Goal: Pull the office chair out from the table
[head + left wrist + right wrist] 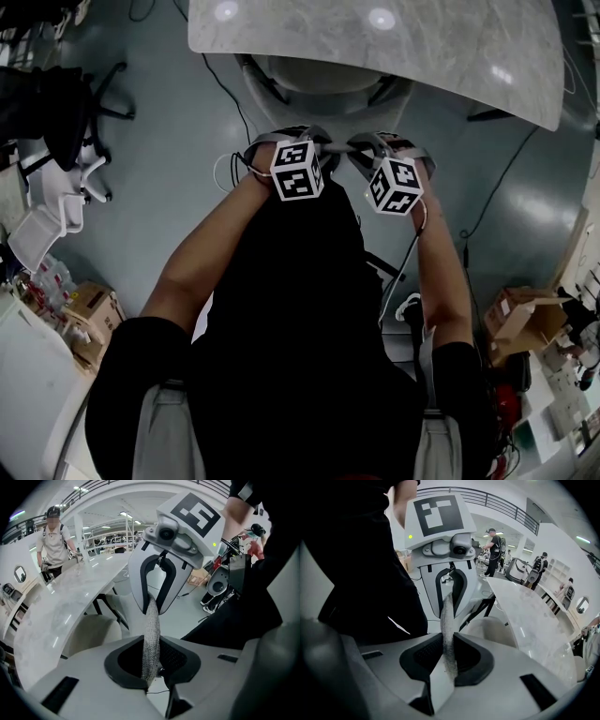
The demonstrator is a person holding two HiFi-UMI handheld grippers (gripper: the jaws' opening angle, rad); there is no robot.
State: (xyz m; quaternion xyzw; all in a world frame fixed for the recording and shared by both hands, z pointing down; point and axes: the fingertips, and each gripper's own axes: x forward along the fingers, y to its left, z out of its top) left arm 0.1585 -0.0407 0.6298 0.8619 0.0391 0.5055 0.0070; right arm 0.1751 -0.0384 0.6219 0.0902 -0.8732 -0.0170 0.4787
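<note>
Your left tool (152,660) and right tool (448,660) clamp narrowly on the grey mesh back edge (151,625) of the pale office chair (319,80), so you can pull it toward 6 o'clock.

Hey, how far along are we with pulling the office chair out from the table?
Done: the left gripper and right gripper are each clamped on the mesh top edge of the office chair. In hand: the pull itself; the chair's seat is partly tucked under the table. Left: draw the chair clear of the table.
</note>
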